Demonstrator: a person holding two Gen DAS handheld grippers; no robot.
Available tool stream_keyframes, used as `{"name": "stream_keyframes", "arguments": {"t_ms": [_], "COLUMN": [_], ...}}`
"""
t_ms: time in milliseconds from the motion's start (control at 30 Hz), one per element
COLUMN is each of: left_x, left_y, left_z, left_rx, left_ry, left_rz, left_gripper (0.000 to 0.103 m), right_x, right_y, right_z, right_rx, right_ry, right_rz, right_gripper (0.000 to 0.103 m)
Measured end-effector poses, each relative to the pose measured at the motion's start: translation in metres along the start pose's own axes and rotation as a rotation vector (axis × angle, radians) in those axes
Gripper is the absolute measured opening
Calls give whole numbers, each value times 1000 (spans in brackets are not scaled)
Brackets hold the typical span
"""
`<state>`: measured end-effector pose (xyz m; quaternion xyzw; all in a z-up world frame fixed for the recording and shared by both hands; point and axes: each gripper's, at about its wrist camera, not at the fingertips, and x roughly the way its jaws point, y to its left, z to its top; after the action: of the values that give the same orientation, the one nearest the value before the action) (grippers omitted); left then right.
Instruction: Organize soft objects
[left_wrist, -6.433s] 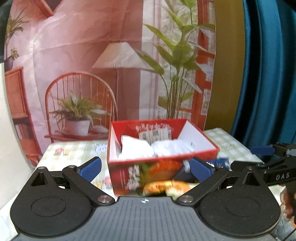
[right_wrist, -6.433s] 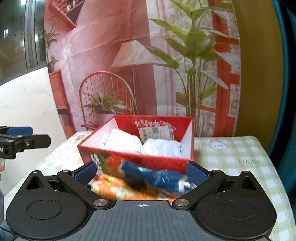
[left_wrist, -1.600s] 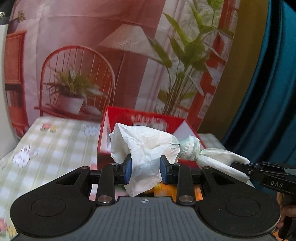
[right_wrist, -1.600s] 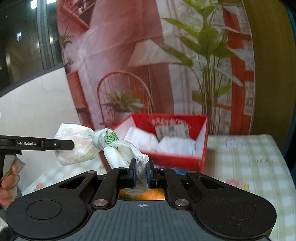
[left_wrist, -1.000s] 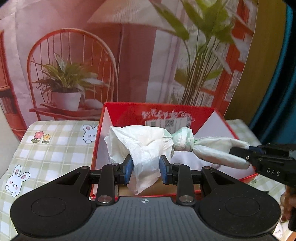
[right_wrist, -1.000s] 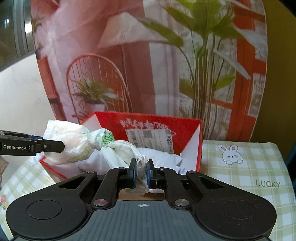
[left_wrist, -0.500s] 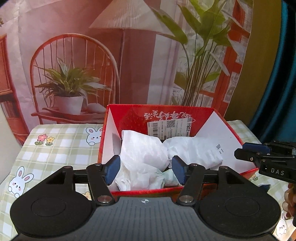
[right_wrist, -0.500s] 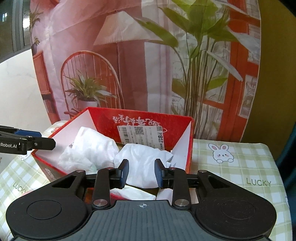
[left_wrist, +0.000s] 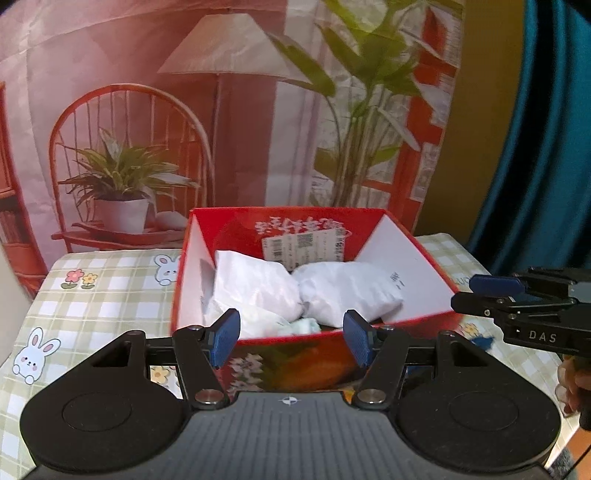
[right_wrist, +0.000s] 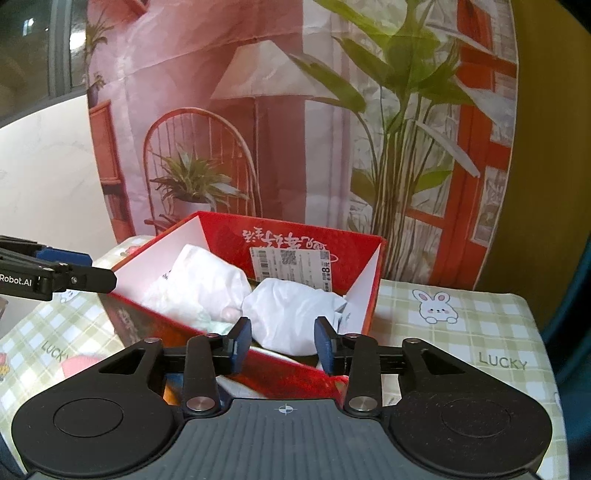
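A red cardboard box (left_wrist: 295, 225) (right_wrist: 291, 236) stands on the checked table, holding crumpled white soft bundles (left_wrist: 255, 280) (right_wrist: 291, 310). A greenish-white twisted piece (left_wrist: 306, 326) lies against its near wall. My left gripper (left_wrist: 291, 338) is open just short of the box's front rim, with nothing between its blue pads. My right gripper (right_wrist: 283, 345) has its jaws opening and grips nothing, hovering at the box's near corner. Each gripper shows in the other's view: the right gripper (left_wrist: 469, 295) at the right, the left gripper (right_wrist: 88, 267) at the left.
A green-checked tablecloth (right_wrist: 461, 332) with rabbit prints covers the table. Colourful packets (left_wrist: 317, 365) lie in front of the box under my grippers, and a pink item (right_wrist: 74, 365) lies at the left. A printed backdrop (left_wrist: 240, 129) hangs behind; a blue curtain (left_wrist: 546, 147) is at the right.
Both grippers were shut on the ends of a twisted white bundle held over the box. They let go, it dropped into the box, and both drew back towards me.
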<state>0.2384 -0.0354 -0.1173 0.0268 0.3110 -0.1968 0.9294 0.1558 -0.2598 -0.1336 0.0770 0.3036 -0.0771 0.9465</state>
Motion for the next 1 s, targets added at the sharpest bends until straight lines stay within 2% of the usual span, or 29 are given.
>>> {"name": "stream_keyframes", "arguments": {"t_ms": [200, 333, 367, 667, 900, 1000], "left_x": [-3, -4, -4, 14, 40, 53], "left_y": [-12, -17, -18, -35, -45, -50], "left_z": [-11, -18, -20, -38, -41, -41], "left_rx": [2, 9, 14, 59, 79, 103], "left_ry": [2, 2, 3, 50, 104, 121], "left_rz": [-38, -68, -75, -165, -198, -185], "left_gripper": [64, 64, 64, 64, 64, 64], "right_x": [-20, -33, -35, -34, -13, -3], "right_y": [0, -1, -2, -11, -27, -33], "right_z": [-13, -24, -26, -61, -76, -81], "right_rx": [-35, -54, -56, -41, 35, 57], "right_ry": [-11, -49, -56, -19, 22, 30], "right_rz": [10, 29, 30, 37, 34, 40], "right_gripper": [43, 62, 64, 64, 64, 64]}}
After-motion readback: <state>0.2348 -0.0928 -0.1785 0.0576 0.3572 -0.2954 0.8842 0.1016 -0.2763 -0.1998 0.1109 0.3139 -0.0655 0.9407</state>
